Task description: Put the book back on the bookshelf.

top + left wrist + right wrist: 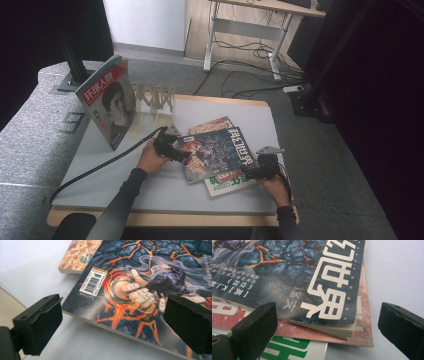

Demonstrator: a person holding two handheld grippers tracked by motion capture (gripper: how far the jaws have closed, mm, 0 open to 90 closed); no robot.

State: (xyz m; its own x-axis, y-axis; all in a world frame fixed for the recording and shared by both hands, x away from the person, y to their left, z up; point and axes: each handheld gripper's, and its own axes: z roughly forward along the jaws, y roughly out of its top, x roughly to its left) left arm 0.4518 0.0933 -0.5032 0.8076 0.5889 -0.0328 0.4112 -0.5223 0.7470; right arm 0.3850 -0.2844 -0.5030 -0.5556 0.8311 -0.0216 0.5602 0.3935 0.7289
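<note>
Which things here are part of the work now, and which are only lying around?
In hand: dark magazine on top of the pile, left gripper and right gripper, both open at its edges.
Lying about: standing magazine, wooden rack, green-and-white magazine underneath.

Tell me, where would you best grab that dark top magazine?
Probably by its edges. The dark magazine lies flat on the pile, so jaws can't close from above. Its left corner overhangs the table, leaving a gap for the open left gripper; the right gripper faces its free corner.
</note>
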